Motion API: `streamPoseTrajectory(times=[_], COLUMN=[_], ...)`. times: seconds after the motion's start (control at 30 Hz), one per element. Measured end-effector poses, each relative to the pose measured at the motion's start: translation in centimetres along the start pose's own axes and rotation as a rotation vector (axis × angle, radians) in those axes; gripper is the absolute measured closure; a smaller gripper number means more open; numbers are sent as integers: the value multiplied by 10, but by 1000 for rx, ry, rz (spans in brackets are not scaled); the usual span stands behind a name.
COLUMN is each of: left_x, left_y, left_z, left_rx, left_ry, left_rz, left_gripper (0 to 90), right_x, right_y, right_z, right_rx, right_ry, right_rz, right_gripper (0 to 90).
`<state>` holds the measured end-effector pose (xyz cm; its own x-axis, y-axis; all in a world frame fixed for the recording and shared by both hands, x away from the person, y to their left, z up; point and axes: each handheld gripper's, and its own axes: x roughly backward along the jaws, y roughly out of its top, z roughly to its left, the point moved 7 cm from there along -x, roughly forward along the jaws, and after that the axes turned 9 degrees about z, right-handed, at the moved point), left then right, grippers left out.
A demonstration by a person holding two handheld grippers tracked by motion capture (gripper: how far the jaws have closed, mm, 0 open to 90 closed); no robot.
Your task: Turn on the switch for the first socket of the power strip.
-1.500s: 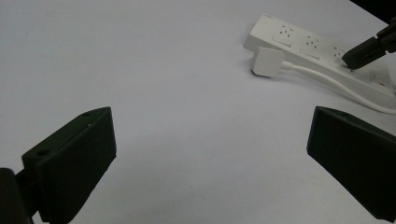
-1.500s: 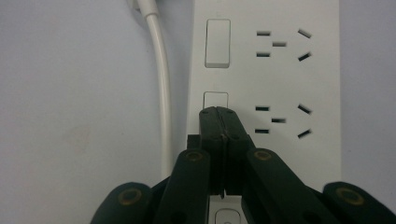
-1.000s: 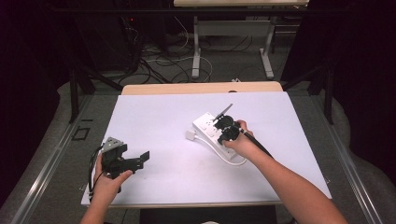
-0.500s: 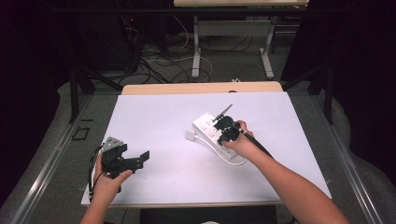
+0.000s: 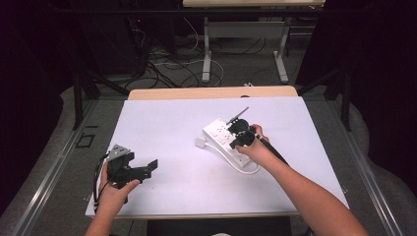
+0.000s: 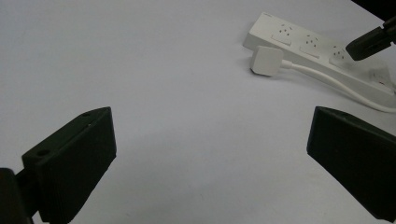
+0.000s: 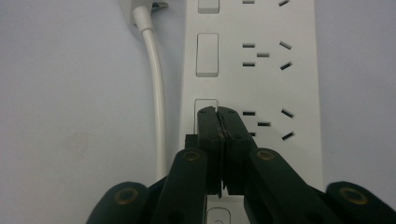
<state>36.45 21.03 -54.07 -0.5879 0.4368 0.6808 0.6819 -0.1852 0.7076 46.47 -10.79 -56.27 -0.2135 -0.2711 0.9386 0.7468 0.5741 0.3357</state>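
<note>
A white power strip (image 5: 220,131) lies a little right of the middle of the white table (image 5: 162,128). Its white cable (image 7: 156,93) runs alongside it, and a white plug (image 6: 266,60) rests on the table against the strip's side. My right gripper (image 7: 218,112) is shut with nothing between its jaws. Its tips rest on one of the strip's rocker switches (image 7: 204,103), beside a socket (image 7: 266,123). In the high view the right gripper (image 5: 236,140) points down onto the strip. My left gripper (image 5: 145,171) rests near the front left of the table, open and holding nothing, aimed toward the strip.
More switches (image 7: 207,60) and sockets follow along the strip. The table's front edge (image 5: 206,215) is just behind the left hand. A wooden strip (image 5: 211,92) borders the far edge, and cables and desk legs (image 5: 206,59) lie on the floor beyond.
</note>
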Motion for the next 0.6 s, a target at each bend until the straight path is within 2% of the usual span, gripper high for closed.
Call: streamPoseTrajectory(times=[0.1,0.17,0.27,0.33,0.37,0.4,0.43,0.47,0.53,0.57,0.6], left_x=[0,0,0,0,0,0,-1,-1,-1,-1,-1], left_y=[0,0,0,0,0,0,0,0,1,1,1], left_z=[0,0,0,0,0,0,0,0,0,0,0], left_rx=[2,4,4,0,1,1,2,1,5,-1,0], left_ry=[0,-2,-2,-1,-1,-1,-3,-3,-3,-4,-4], left_rz=[-4,-8,-7,-3,-3,-3,-8,-8,-11,-6,-6], left_gripper=[13,13,13,13,13,13,13,13,13,13,13], right_x=[2,0,3,2,6,7,3,4,2,4,3], right_y=[1,5,4,5,3,3,6,6,9,7,8], right_z=[-1,0,0,1,0,0,1,1,2,2,2], right_rx=[11,-2,-9,-6,2,-3,-14,-18,-27,-30,-38], right_ry=[-2,3,-5,-5,-9,-17,-8,-6,7,-4,-8], right_rz=[-6,-65,-41,-52,1,4,-62,-52,-90,-48,-66], right_gripper=[870,862,838,821,810,797,782,763,713,682,651])
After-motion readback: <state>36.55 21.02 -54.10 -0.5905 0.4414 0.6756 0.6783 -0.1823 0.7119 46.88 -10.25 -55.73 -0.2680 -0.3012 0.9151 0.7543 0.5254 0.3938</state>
